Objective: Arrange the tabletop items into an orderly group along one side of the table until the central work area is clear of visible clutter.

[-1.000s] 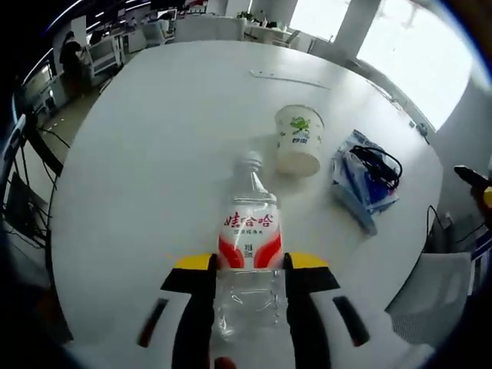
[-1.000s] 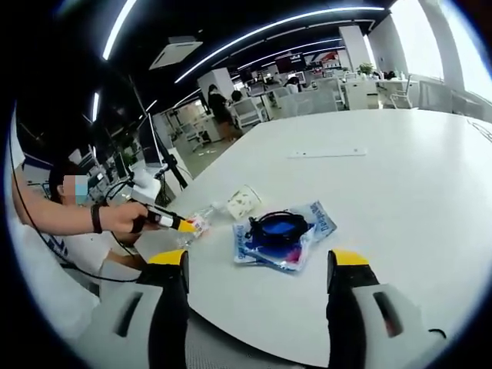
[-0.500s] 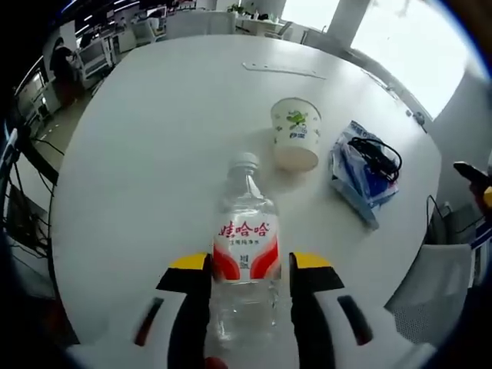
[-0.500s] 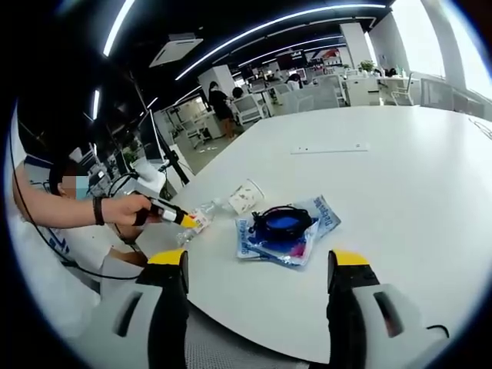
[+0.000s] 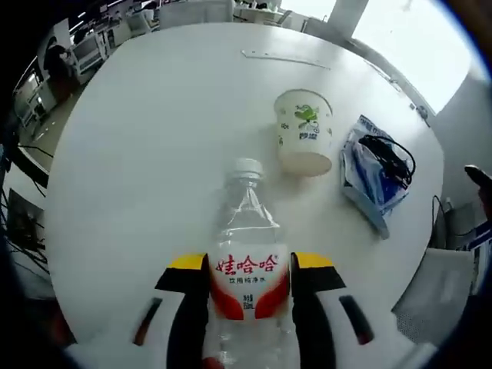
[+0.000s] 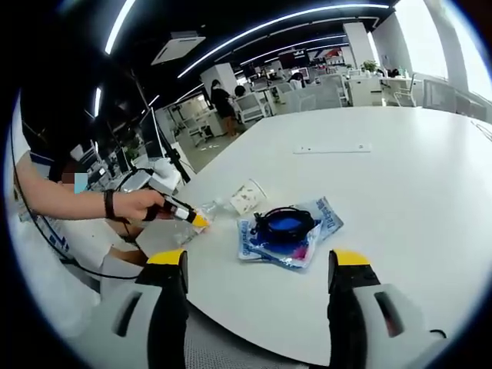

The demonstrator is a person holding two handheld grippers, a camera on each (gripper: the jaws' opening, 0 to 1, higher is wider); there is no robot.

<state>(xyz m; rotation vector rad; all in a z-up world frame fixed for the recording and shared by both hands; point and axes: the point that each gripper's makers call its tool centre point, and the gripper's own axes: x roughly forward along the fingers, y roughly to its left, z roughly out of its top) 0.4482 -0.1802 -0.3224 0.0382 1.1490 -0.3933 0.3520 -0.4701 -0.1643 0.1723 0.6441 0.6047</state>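
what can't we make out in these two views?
- Water bottle, left gripper view: base cut off by the bottom edge between the left gripper jaws.
- Paper cup, right gripper view: print too small to read.
- Blue plastic bag: contents hidden under the black cable.

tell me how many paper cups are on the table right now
1. The paper cup lies on its side on the white table, past the cap of the water bottle held by the left gripper, beside the blue plastic bag. No others visible.
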